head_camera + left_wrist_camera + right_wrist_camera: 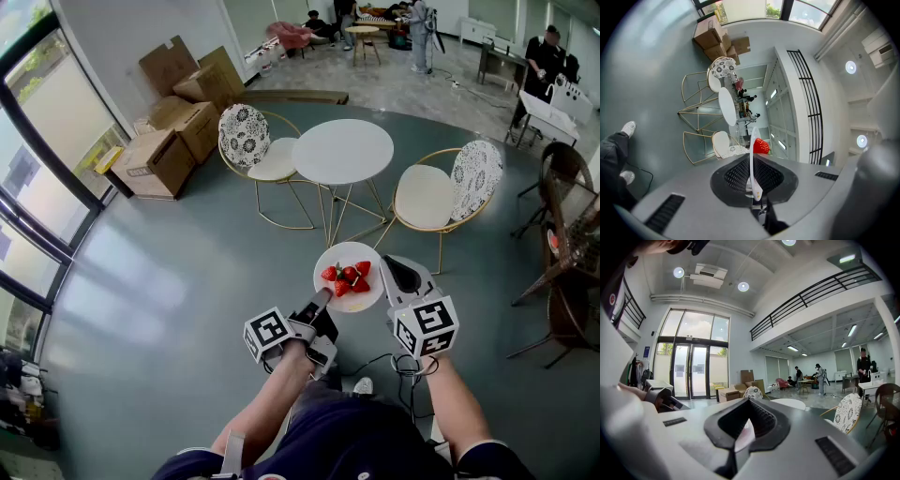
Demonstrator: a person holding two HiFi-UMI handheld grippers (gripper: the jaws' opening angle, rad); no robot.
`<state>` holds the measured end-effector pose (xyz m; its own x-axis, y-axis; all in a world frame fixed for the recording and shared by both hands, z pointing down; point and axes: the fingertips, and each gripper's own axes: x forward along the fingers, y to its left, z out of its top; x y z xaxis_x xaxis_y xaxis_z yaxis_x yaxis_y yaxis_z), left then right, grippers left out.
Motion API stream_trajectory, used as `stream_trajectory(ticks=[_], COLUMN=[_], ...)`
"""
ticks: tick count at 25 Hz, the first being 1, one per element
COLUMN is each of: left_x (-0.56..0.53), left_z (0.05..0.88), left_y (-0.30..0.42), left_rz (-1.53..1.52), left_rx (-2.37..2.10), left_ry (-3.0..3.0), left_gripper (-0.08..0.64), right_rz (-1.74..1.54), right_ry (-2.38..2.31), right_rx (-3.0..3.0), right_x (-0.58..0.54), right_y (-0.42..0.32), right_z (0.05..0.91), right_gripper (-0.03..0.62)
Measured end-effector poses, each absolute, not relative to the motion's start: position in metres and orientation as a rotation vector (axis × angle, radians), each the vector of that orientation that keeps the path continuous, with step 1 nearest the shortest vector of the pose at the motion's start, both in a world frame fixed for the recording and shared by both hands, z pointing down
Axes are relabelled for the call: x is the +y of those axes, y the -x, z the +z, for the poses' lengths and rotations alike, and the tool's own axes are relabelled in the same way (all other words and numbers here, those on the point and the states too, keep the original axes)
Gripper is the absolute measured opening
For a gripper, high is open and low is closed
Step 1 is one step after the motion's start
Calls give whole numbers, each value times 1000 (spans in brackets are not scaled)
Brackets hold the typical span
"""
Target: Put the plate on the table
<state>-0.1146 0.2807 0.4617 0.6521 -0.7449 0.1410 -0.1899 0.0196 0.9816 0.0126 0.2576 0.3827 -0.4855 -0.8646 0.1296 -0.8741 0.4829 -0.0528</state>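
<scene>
A white plate (348, 255) with several red strawberries (346, 277) hangs in the air between both grippers, above the grey floor. My left gripper (323, 299) is shut on the plate's near left rim. My right gripper (385, 278) is shut on its right rim. In the left gripper view the plate (752, 154) shows edge-on in the left gripper (754, 188), with one strawberry (761, 146) beside it. The right gripper (740, 437) holds the plate's pale rim (743, 434) between its pads. The round white table (342, 150) stands ahead, its top bare; it also shows as table (726, 107) and table (787, 402).
Two gold-framed chairs (255, 145) (441, 195) flank the table. Cardboard boxes (173, 122) are stacked at the far left by the windows. A dark wicker table and chair (567, 244) stand at the right. People stand far back. A cable (375, 361) lies by my feet.
</scene>
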Motion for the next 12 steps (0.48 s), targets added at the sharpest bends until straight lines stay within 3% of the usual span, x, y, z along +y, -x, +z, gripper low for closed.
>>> stream_trajectory(ticks=[12], left_x=[282], left_z=[457], left_y=[115], left_rz=[-513], left_rx=[-809], left_ry=[-1527], left_gripper=[14], right_rz=[194], right_ry=[-1549], right_rx=[-2645], right_x=[259], right_y=[-13], right_z=[377], right_gripper=[5])
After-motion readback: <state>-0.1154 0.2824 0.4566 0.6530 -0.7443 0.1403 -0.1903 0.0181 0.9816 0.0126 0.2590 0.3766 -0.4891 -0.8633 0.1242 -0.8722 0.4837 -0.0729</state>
